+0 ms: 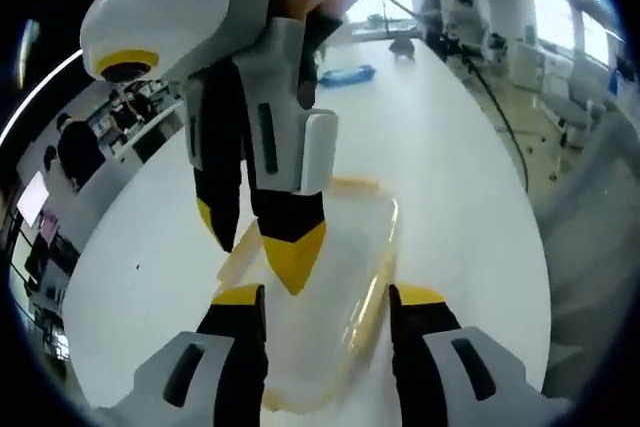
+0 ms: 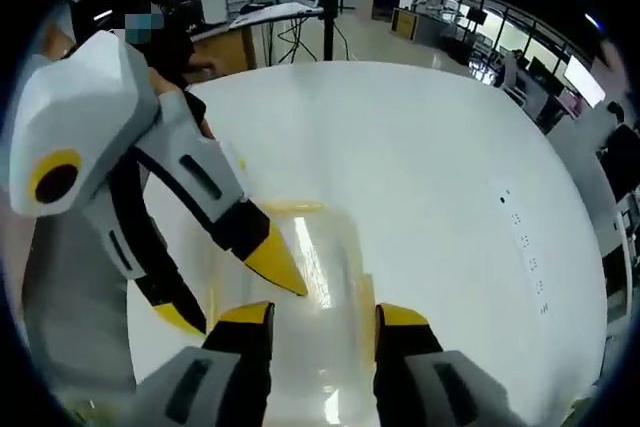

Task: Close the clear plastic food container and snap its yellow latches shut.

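— What's around you?

— An open office: desks and monitors along the windows, people sitting at the far end, and a long white table [image 1: 450,127] under my hands. A blue object [image 1: 346,75] lies far down the table in my left gripper view.

— Where's the container?

— The clear plastic food container [image 1: 345,277] sits on the table right in front of me, with its yellowish rim [image 1: 372,299] running along the side. In my right gripper view it lies between my jaws, pale and glossy [image 2: 320,267].

— And your left gripper?

— My left gripper [image 1: 330,299] has its 2 yellow-tipped jaws spread apart, one on each side of the container's near end. I can't tell whether they touch it.

— The right one?

— My right gripper [image 2: 318,315] is spread too, straddling the container. In my left gripper view it comes down from above [image 1: 262,237], its 2 tips over the lid. Contact with the plastic is unclear.
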`<action>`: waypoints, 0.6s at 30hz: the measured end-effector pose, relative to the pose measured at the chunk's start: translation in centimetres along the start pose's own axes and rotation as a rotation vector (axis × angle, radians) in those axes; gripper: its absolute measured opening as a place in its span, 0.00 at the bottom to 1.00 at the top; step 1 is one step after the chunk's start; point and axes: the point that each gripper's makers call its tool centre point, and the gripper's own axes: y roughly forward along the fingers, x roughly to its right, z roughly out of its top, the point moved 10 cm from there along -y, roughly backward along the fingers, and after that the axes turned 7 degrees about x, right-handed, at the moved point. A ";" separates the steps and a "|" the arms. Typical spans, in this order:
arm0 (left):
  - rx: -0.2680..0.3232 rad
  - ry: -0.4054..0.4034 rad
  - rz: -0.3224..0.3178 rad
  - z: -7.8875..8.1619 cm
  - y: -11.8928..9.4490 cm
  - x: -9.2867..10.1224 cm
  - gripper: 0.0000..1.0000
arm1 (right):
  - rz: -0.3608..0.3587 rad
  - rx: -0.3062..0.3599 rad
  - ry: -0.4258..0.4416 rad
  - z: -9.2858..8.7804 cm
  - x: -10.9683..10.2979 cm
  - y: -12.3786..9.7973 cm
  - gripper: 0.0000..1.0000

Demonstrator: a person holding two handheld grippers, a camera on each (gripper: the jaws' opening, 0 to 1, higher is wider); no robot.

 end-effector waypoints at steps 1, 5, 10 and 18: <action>0.001 -0.005 0.002 0.0 -0.1 0.0 0.49 | -0.005 0.002 0.008 0.0 0.0 0.0 0.40; 0.012 -0.075 0.003 -0.1 -0.4 -0.2 0.53 | -0.043 0.016 0.043 -0.3 -0.2 -0.2 0.42; 0.020 -0.107 0.027 -0.1 -0.9 -0.6 0.55 | -0.103 0.023 0.097 -0.5 -0.4 -0.4 0.46; 0.021 -0.157 0.051 -0.4 -1.7 -1.1 0.59 | -0.154 0.067 0.195 -1.3 -0.5 -0.7 0.50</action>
